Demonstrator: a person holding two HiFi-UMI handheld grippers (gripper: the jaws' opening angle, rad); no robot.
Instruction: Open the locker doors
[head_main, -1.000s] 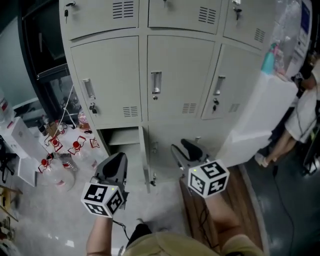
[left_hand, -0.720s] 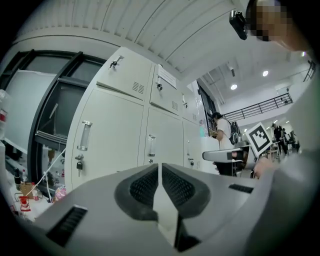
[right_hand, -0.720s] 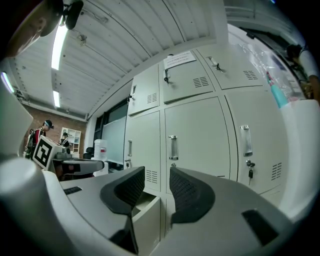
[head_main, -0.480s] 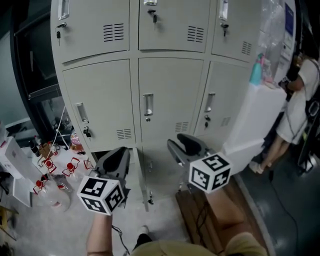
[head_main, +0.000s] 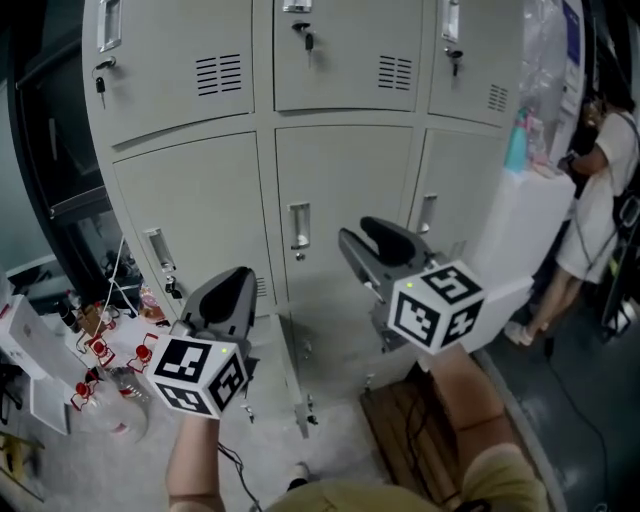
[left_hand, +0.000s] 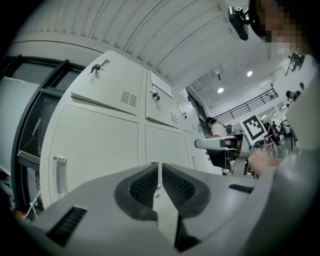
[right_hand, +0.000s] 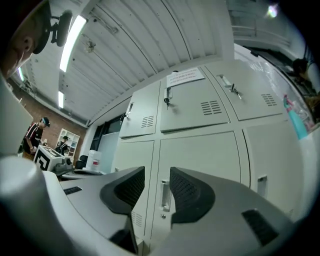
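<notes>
Up front on the head view, lockers fill the wall, with the left gripper and right gripper held short of them. Left gripper view: jaws pressed together, nothing between. Right gripper view: jaws apart, a door handle framed beyond the gap.

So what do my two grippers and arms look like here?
The left gripper and right gripper are grey with black ribbed pads, each bearing a white cube of black square markers. No sleeves show; a black cable hangs under the left.
</notes>
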